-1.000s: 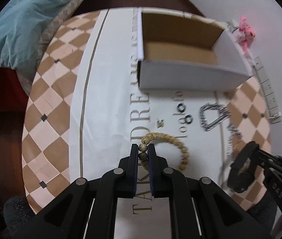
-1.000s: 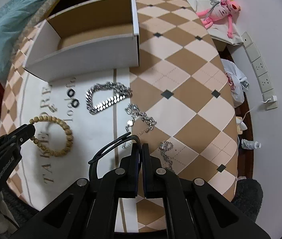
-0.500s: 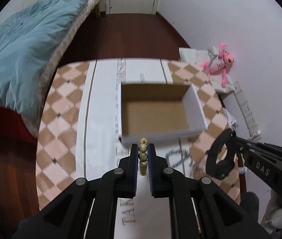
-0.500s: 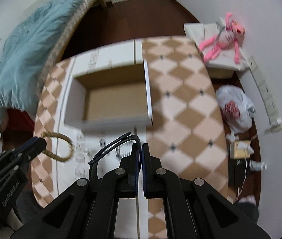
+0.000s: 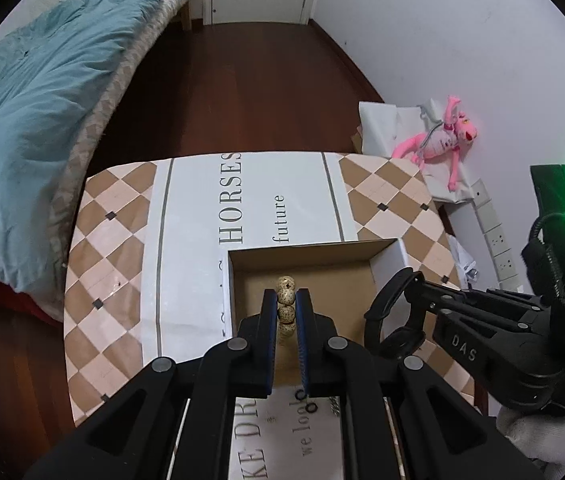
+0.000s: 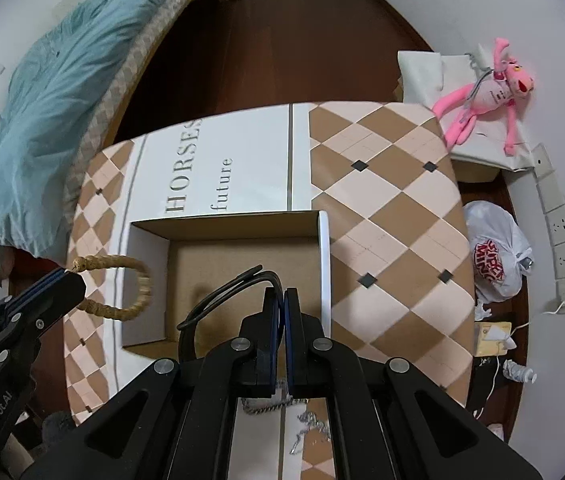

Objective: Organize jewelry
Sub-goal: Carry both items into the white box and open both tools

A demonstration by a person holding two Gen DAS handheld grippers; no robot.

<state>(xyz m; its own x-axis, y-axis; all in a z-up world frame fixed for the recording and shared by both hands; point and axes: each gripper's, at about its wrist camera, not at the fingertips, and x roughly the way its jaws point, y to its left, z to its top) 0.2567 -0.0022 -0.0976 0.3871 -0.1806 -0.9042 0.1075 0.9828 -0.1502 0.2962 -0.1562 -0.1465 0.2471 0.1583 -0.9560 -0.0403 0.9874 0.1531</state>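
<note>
In the right wrist view, the left gripper [image 6: 72, 276] at the lower left pinches the beaded bracelet [image 6: 130, 288], which hangs as a tan loop over the left wall of the open cardboard box [image 6: 324, 264] at the centre. Released from there, the bracelet could catch on that wall and slide off outside. Right of it, the right gripper [image 6: 282, 300] is clamped on a thin black band [image 6: 218, 292] held over the box floor; being springy, it may bounce out when dropped. Silver chains [image 6: 306, 428] lie on the table below the box, partly hidden. The bracelet's beads look round, speckled and wood-coloured.
</note>
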